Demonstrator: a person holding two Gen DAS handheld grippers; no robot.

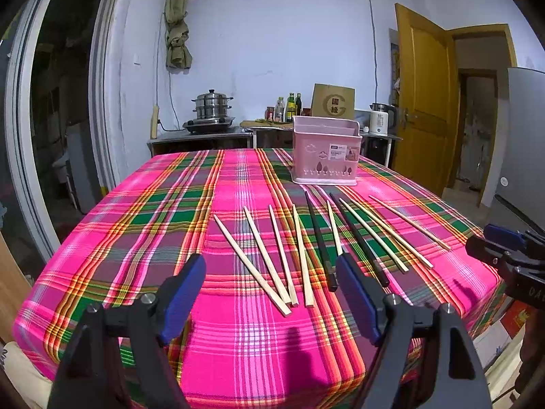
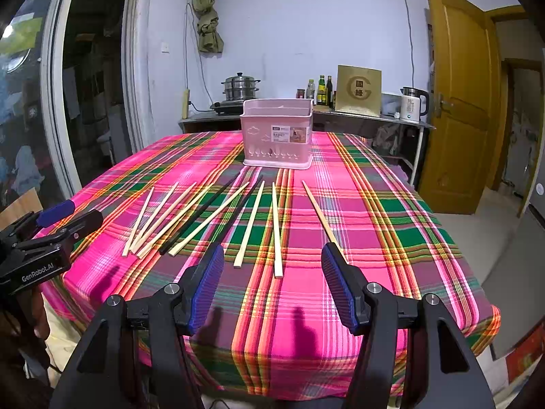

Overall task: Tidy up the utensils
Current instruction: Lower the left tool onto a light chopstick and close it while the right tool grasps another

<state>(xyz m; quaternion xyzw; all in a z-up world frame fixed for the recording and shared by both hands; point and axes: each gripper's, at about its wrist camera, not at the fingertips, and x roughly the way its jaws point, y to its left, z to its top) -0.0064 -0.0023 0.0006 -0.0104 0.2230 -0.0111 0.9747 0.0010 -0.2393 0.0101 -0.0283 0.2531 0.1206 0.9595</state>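
Jaws apart; pink basket (image 2: 276, 136) behind chopsticks (image 2: 277, 228)

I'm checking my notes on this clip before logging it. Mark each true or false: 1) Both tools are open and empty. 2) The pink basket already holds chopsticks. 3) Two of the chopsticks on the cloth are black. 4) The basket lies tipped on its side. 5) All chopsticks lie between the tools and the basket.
1) True: the left tool and the right tool are open, holding nothing.
2) False: no chopsticks stand out of the pink basket.
3) True: two black chopsticks lie among the pale chopsticks.
4) False: the basket stands upright on the plaid tablecloth.
5) True.
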